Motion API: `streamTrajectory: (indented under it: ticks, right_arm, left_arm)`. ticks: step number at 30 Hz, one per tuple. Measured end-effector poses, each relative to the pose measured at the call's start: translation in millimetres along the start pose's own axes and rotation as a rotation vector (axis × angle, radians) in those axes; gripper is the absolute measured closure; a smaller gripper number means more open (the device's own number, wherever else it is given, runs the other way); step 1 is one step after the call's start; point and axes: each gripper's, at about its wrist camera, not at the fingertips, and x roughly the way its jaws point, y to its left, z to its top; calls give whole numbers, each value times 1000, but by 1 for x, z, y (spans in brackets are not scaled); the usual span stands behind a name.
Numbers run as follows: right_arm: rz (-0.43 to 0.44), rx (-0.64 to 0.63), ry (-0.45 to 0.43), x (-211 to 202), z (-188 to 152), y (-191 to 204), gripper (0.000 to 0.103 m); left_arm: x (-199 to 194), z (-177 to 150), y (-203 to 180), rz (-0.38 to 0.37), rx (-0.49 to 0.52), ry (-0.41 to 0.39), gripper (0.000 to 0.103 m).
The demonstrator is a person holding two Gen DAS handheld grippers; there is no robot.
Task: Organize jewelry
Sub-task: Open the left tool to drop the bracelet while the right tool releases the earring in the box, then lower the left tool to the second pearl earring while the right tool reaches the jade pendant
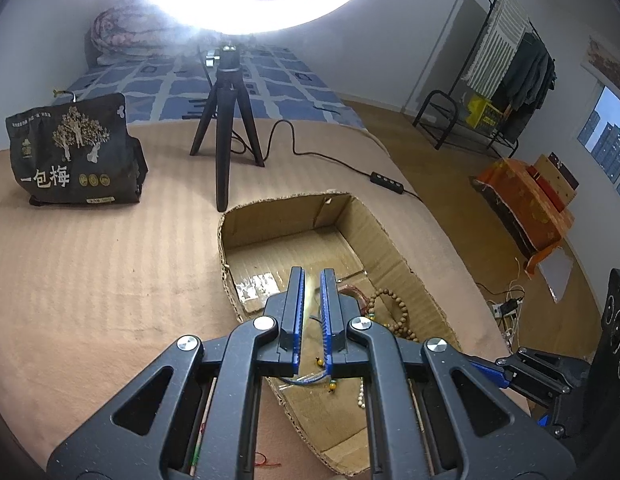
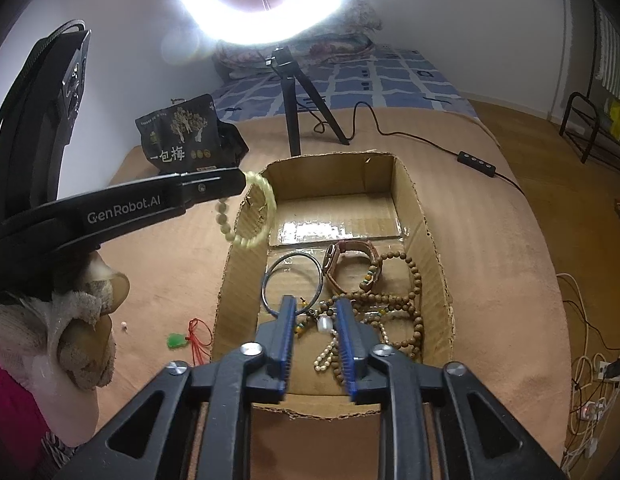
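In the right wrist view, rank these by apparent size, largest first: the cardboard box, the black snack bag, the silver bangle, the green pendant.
1. cardboard box
2. black snack bag
3. silver bangle
4. green pendant

The bag sits farther from the camera than the bangle, so its true lead is probably bigger than it looks.

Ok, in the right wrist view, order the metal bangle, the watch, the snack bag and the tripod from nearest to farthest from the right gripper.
1. Metal bangle, in the box, just ahead of the right gripper.
2. Watch, mid-box.
3. Snack bag, beyond the box, left.
4. Tripod, behind the box.
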Motion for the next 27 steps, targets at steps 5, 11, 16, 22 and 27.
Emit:
streamTrajectory:
  ticks: [5,11,16,22,27]
  right_arm:
    - [-32,-9,-9,-1,-2,1,38]
    - [-62,-11,-18,-2,-3,2,17]
    - [-80,-16,-8,0,-4,6,13]
    - [-91,-19,-16,-3,-4,9,12]
    - [-98,-21,-28,-5,-1,13,11]
  left_arm:
    - [-3,-1,-1,14,11,-12,66]
    - [-6,-2,-3,24,26,-24,61]
    - [-9,-2,-2,35,36,-19,60]
    - [-19,-5,1,57,51,-35,60]
    - [-26,-5,6,68,50,-40,60]
